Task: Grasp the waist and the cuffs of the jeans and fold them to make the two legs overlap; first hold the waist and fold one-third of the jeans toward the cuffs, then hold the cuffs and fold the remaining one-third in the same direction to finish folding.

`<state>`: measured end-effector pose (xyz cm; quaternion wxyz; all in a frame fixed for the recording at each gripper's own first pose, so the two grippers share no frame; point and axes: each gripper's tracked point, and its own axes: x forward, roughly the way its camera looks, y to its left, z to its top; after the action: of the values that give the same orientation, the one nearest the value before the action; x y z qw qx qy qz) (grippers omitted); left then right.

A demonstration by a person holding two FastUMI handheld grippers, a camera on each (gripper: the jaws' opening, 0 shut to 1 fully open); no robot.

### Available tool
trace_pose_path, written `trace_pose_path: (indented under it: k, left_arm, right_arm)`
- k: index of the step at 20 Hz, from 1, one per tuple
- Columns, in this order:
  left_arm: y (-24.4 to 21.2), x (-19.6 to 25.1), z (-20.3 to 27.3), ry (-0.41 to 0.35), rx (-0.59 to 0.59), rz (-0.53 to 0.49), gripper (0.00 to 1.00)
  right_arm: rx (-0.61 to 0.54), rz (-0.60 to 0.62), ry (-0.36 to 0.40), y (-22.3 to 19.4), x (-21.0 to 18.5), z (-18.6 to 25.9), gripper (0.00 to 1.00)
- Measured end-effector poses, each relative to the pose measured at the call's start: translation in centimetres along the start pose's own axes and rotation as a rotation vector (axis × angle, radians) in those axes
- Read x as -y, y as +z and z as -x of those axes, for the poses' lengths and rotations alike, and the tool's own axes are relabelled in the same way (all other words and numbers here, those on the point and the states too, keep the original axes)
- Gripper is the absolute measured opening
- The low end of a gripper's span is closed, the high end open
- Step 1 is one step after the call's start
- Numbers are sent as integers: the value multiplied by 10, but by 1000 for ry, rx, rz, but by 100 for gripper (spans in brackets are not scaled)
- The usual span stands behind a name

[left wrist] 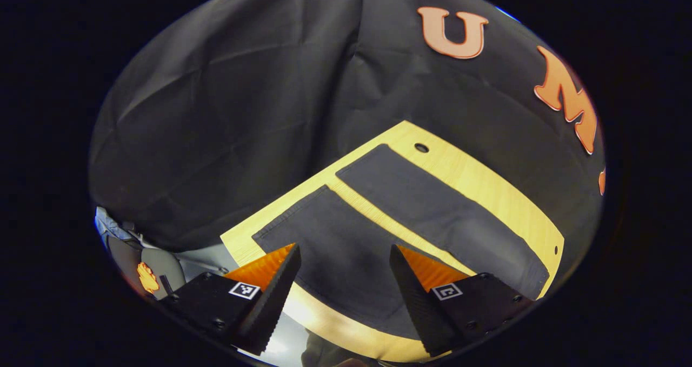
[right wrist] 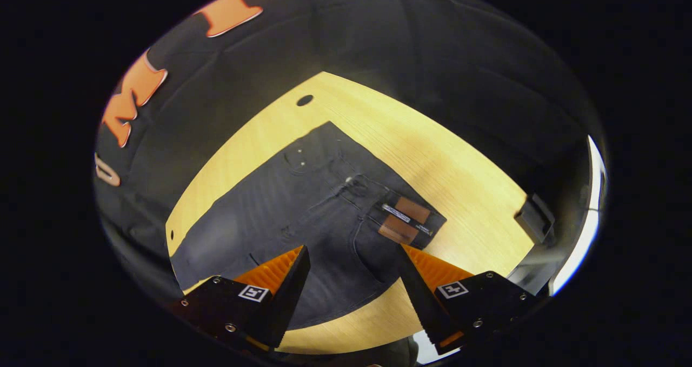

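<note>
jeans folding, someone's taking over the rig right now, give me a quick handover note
Left hand-held gripper: open, holding nothing, hovering above the near leg's cuff end.
Right hand-held gripper: open, holding nothing, hovering above the waist end.
Jeans: spread flat on the wooden table, legs lying apart with a strip of table between them, waist with its label patch toward the right gripper.
Done: nothing folded so far.
Left: grasp waist and cuffs, lay one leg over the other, fold the waist third toward the cuffs, then fold the cuff third.

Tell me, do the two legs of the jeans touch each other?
Apart. In the left gripper view a strip of bare table runs between the two legs of the jeans.
</note>
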<state>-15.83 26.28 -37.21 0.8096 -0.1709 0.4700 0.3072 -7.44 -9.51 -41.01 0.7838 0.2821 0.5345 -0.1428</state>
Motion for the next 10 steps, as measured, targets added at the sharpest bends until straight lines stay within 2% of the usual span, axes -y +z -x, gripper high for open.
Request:
trace_pose_path:
  k: [5, 10]
  left_arm:
    - [-5, -26, -42, 24, -132, 58, 98]
    - [-21, -47, -70, 61, -244, 138, 98]
  right_arm:
    - [-59, -128, -87, -9, 27, -21, 97]
    - [-128, -271, -133, -27, 46, -41, 97]
